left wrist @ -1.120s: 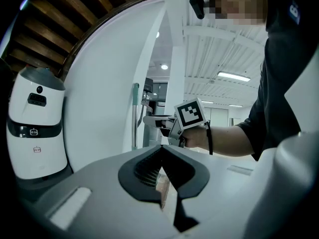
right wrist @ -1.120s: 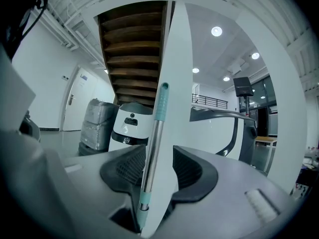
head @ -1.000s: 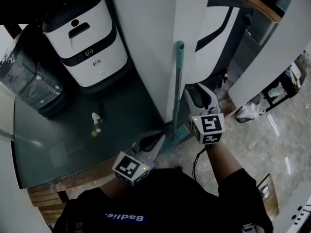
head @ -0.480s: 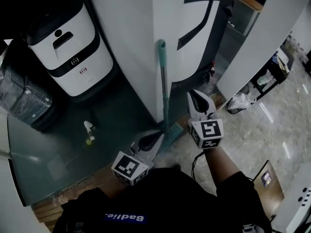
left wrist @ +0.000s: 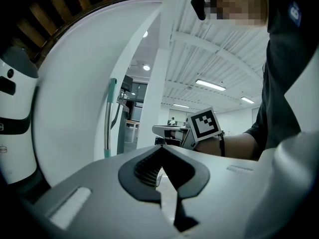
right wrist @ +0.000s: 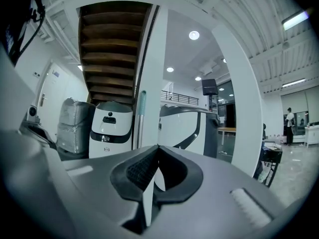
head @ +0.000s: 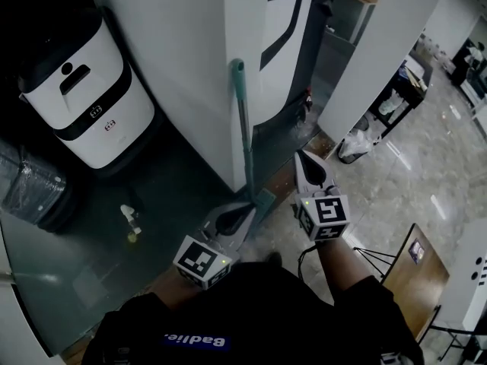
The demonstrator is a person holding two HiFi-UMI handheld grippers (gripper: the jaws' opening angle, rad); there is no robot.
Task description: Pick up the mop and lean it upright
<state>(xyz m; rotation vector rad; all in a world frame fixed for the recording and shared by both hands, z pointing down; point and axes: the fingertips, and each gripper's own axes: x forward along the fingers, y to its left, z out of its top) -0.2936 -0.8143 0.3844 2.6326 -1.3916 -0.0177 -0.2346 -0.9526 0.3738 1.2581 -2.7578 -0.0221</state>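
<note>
A: What changed?
B: Right gripper (head: pixel 303 160) has backed off the mop (head: pixel 243 124), jaws just closed on nothing; it leans upright against the pillar (head: pixel 190 67)
A: Left gripper (head: pixel 242 213)?
B: Jaws together, empty, low by the mop

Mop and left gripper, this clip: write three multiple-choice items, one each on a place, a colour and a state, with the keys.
1. Where is the mop?
A. Flat on the floor
B. Upright against the white wall
C. Held in a gripper

2. What colour is the mop's top grip?
A. Red
B. Yellow
C. Teal

3. How do the jaws of the left gripper stand?
A. Together, with nothing between
B. Clamped on the mop
C. Wide apart

Answers: 1 B, the head view shows it leaning upright on the wall. 2 C, the top grip shows teal in the head view. 3 A, the left gripper view shows its tips meeting on nothing.
</note>
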